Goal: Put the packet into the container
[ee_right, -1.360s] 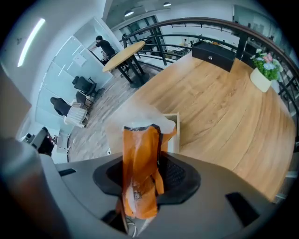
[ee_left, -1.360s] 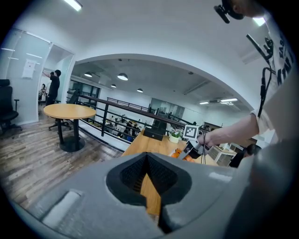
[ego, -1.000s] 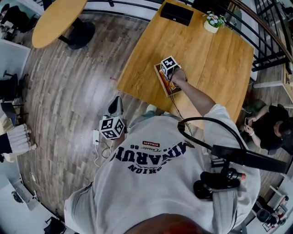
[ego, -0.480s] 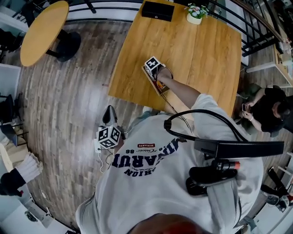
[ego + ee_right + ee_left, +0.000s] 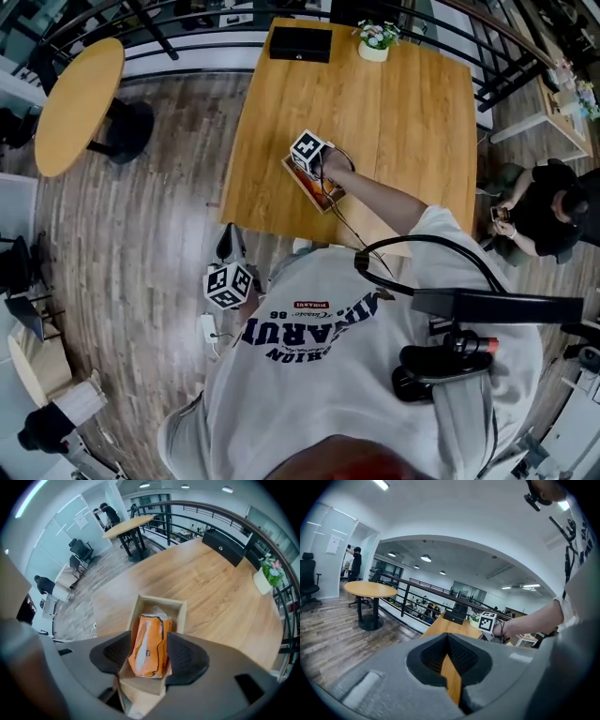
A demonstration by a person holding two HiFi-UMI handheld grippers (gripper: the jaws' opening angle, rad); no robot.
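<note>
Hanging over the wooden surface (image 5: 211, 583), the right claw (image 5: 149, 649) points steeply down at a small cardboard container (image 5: 159, 601) that stands near the close edge of the surface. The orange packet (image 5: 150, 630) lies inside this container, along its length, with a white stripe on its top side. The jaws of the right claw have just been opening. They now stand apart, one at each side of the packet, and the pads do not seem to press on it. In the head view the person's right hand (image 5: 339, 167) carries this claw, with the arm stretched out over the surface. The left claw (image 5: 448, 639) hangs low beside the person's body, off the surface and over the wooden floor (image 5: 141, 216). Its jaws are together at the tips and there is nothing between them. At the far edge of the surface sit a black box (image 5: 301, 44) and a small pot of flowers (image 5: 375, 40), well apart from the container.
</note>
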